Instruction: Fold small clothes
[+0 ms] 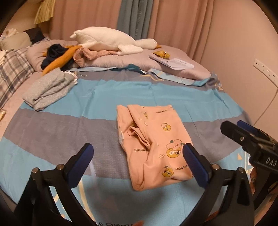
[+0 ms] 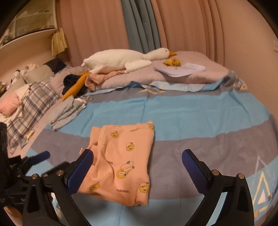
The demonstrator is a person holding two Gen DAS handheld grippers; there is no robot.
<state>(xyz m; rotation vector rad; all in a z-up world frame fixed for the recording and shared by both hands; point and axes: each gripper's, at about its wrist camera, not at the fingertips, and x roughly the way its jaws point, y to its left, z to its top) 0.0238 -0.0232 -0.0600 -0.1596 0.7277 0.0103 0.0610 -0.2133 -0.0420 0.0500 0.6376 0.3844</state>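
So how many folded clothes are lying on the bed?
2: the pink cartoon-print garment near the open tongs, and the grey folded pile further back left. That pile may hold several pieces; the heap beyond is unfolded.

Home bedroom: bed (image 1: pixel 107 97) w/ plush goose (image 1: pixel 111 40), pillows (image 1: pixel 13 69), curtains (image 1: pixel 97 15).

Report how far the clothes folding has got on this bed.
Done: the pink printed garment lies folded on the striped sheet, and a grey folded pile sits further back. In hand: nothing; the left gripper and right gripper are both open and empty, with the pink garment lying below them. Left: the heap of loose clothes beside the plush goose looks unfolded.
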